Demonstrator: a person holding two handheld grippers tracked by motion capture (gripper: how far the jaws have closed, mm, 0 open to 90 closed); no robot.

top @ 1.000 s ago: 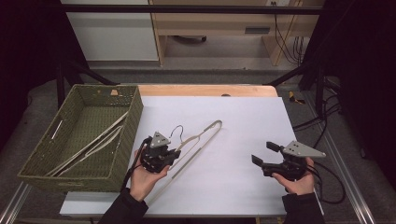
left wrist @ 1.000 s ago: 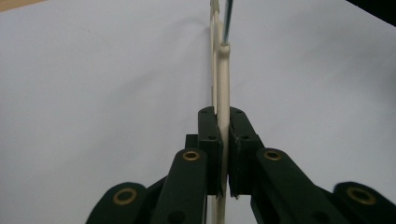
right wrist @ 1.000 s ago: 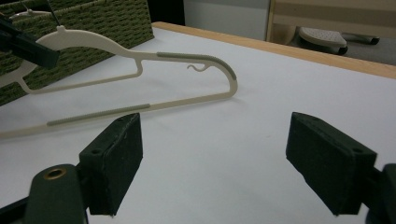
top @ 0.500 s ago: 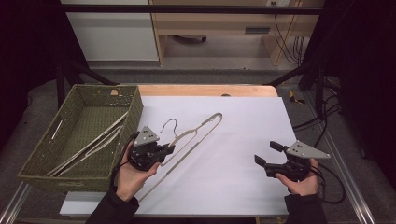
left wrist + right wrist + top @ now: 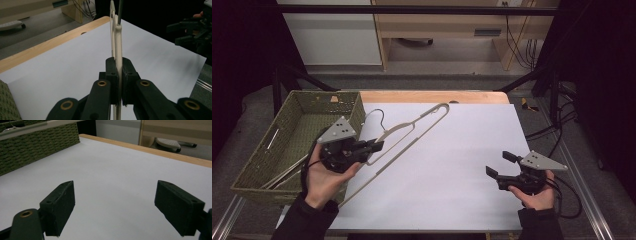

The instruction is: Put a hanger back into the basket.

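Hanger (image 5: 412, 135): a cream clothes hanger is held off the table (image 5: 472, 150), near the table's left side, just beside the basket (image 5: 272, 150).
Hanger, long axis: the axis is seen to run on a diagonal in the high view, from the lower left near the front edge of the table to the upper right near the table's far edge.
Hanger, pointing: the rounded end is directed to the far right; the straight bar's free end is directed toward the person's left forearm. The dark wire hook (image 5: 379, 116) is seen above the grip, curving toward the basket.
Hanger, in the left gripper view: the hanger (image 5: 117, 45) is seen edge-on, rising straight away from the jaws.
Left hand-held gripper (image 5: 374, 146): it is closed on the hanger, whose thin arm is pinched between the two black pads (image 5: 111, 75).
Right hand-held gripper (image 5: 502, 164): it is held open and empty over the right part of the table, well apart from the hanger; its pads (image 5: 60, 207) are seen spread wide above the white surface.
Basket: a green woven basket is set at the table's left edge; pale hangers (image 5: 287, 172) are seen lying in it.
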